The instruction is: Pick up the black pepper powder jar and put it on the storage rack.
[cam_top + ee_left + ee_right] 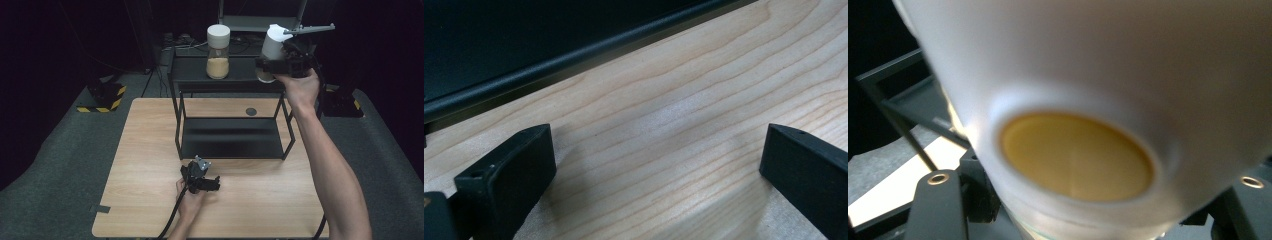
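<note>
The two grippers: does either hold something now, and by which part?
The right gripper holds a clear glass jar with a white lid, clamped around its body below the lid. The left gripper rests open on the wooden table, holding nothing.

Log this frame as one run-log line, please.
right gripper: shut on white-lidded jar, held up by shelf rack's top tier | second jar: on top tier | left gripper: open, low over table

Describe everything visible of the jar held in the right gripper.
The clear jar with a white cylindrical lid is clamped in the right gripper, raised beside the top right end of the black metal shelf rack and tilted. A tan content shows low in it. In the right gripper view a round tan disc sits in its pale, blurred surface.
</note>
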